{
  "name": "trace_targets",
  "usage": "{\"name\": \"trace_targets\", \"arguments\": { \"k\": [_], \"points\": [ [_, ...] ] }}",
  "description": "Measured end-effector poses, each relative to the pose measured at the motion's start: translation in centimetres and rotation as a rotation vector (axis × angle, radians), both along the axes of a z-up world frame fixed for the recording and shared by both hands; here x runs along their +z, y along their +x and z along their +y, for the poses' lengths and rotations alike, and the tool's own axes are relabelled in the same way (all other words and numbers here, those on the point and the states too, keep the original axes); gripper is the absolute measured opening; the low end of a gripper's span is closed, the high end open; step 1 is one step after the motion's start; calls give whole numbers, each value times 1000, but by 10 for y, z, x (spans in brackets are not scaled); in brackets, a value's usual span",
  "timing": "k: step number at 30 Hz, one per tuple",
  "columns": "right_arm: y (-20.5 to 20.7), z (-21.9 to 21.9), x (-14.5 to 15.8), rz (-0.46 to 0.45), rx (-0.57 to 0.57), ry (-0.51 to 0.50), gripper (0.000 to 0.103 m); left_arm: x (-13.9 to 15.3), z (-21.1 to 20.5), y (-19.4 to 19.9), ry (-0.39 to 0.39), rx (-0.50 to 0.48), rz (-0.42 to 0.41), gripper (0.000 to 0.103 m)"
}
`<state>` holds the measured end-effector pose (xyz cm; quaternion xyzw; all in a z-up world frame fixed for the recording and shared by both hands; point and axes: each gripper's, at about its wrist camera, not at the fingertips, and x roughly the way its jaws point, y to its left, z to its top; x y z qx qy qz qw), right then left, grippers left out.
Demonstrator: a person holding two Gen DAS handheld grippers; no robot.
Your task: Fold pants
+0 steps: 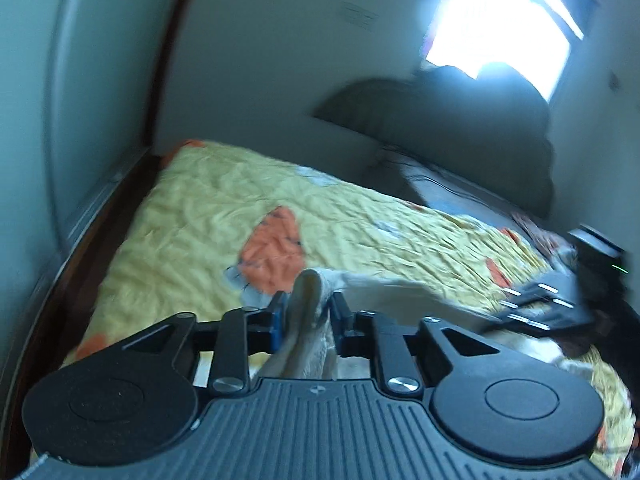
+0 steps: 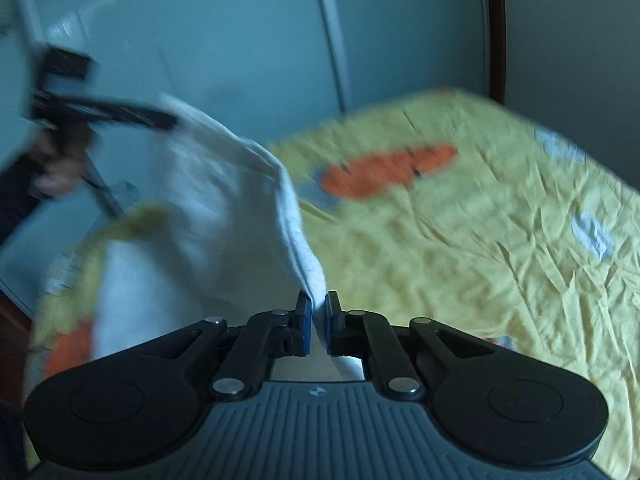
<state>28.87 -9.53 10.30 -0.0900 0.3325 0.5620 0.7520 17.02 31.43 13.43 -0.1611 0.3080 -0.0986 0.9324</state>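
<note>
My left gripper (image 1: 306, 312) has a bunched fold of the white pants (image 1: 384, 288) between its jaws, pads partly apart around the thick cloth; can't tell if they press on it. Pants stretch from there rightward, raised above the yellow bedspread (image 1: 192, 216) with orange patches, to my right gripper (image 2: 318, 322), which is clamped narrow on a thin edge of the cloth. Both views motion-blurred. Bed sits against the pale wall (image 1: 256, 40).

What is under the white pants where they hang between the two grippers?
The yellow bedspread with orange patches lies under the pants. The stretch directly behind the hanging cloth is covered.
</note>
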Motion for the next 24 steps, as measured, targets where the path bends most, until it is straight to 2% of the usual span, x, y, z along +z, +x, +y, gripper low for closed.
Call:
{"name": "trace_targets", "arguments": {
  "k": [1,3,5,8,11,14,18,20,24],
  "points": [
    [-20,-7,0,16,15,26,7,-6,4,-8,-27,18,19,50],
    [-57,-12,-11,29,31,24,7,-20,10,-31,-65,68,58,68],
    [-79,-8,-28,41,30,-10,7,-31,13,-56,-91,120,93,69],
    [-81,-5,-44,90,-2,-6,7,-46,18,-95,-170,176,137,70],
    [-80,-5,-42,93,-26,9,6,-53,16,-133,-271,258,163,72],
    [-83,-2,-39,69,-30,3,6,-54,-3,-159,-361,290,142,72],
    [-88,1,-37,40,-28,-24,6,-68,-18,-157,-579,331,143,73],
    [-95,2,-37,10,-22,-48,7,-71,-19,-149,-658,344,143,73],
    [-106,0,-35,-11,-21,-63,7,-72,-20,-123,-701,349,174,76]
  ]
}}
